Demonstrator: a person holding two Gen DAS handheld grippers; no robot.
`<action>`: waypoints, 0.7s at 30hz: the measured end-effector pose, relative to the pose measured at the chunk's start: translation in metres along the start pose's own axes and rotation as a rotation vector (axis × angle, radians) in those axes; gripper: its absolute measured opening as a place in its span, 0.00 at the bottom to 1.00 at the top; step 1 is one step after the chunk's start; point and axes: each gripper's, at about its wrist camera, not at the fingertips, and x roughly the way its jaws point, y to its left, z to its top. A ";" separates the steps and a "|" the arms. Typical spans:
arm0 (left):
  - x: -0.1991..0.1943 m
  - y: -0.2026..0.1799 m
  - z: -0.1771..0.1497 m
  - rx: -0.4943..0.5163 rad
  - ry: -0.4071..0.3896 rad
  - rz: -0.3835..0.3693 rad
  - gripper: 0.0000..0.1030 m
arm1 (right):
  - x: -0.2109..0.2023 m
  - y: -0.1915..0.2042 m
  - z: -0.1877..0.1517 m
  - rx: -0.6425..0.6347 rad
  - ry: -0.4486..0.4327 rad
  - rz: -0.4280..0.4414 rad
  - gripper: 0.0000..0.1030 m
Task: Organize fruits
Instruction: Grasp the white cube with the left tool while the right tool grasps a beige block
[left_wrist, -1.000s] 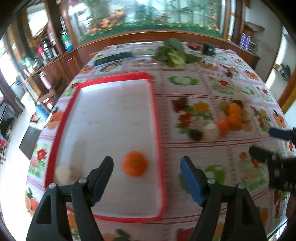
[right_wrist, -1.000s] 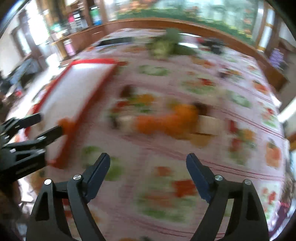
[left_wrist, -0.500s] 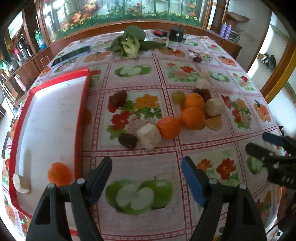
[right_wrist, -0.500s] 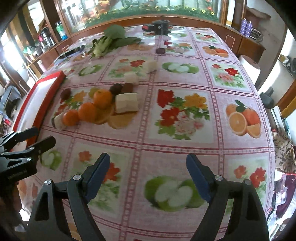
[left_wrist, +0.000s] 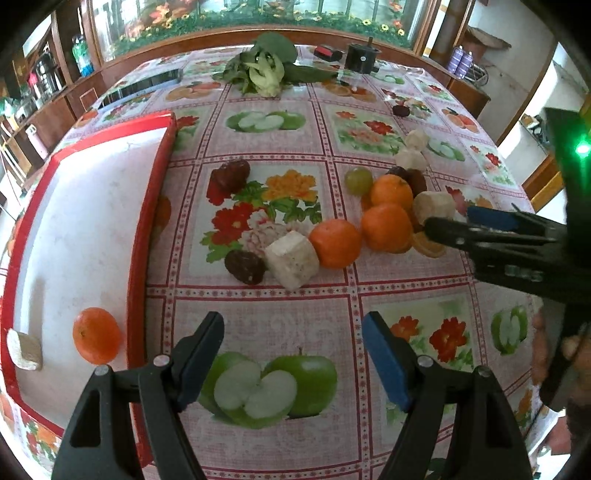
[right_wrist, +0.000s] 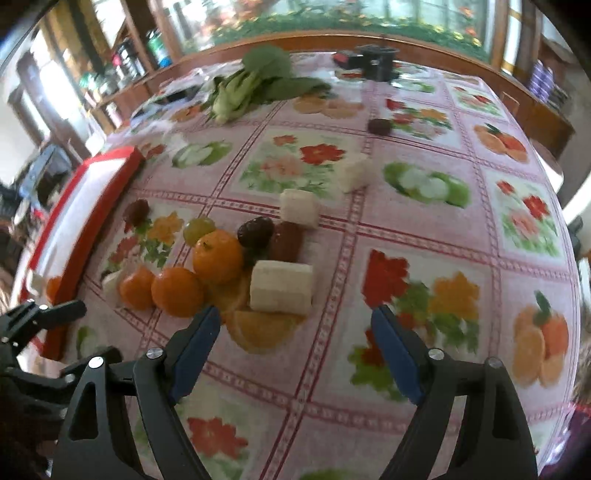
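A: Right gripper (right_wrist: 295, 343) seen at lower centre of the right wrist view, jaws apart but closing, nothing between the pads yet.

B: And the target?

A: Probably the pale banana chunk (right_wrist: 281, 287), just above the fingertips, centre of frame. Long axis across the picture, left to right. Resting against an orange slice (right_wrist: 258, 326) and beside three mandarins (right_wrist: 177, 291).

B: Left gripper (left_wrist: 293, 354)?

A: Wide apart and empty, low in the left wrist view, over a printed green apple on the tablecloth (left_wrist: 258, 325). Farther from the pile.

B: So the right one nearer. Tray?

A: Red tray (left_wrist: 153, 192) at left of frame, already holding one mandarin (left_wrist: 96, 335) and one pale chunk (left_wrist: 24, 350).
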 end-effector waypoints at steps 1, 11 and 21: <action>0.000 0.000 0.000 -0.003 -0.002 -0.006 0.77 | 0.004 0.001 0.000 -0.009 0.013 -0.008 0.62; 0.015 0.007 0.013 -0.108 0.004 -0.066 0.77 | -0.005 -0.014 -0.007 0.027 -0.032 0.048 0.34; 0.026 -0.009 0.030 0.013 -0.068 -0.063 0.55 | -0.011 -0.024 -0.014 0.072 -0.038 0.088 0.34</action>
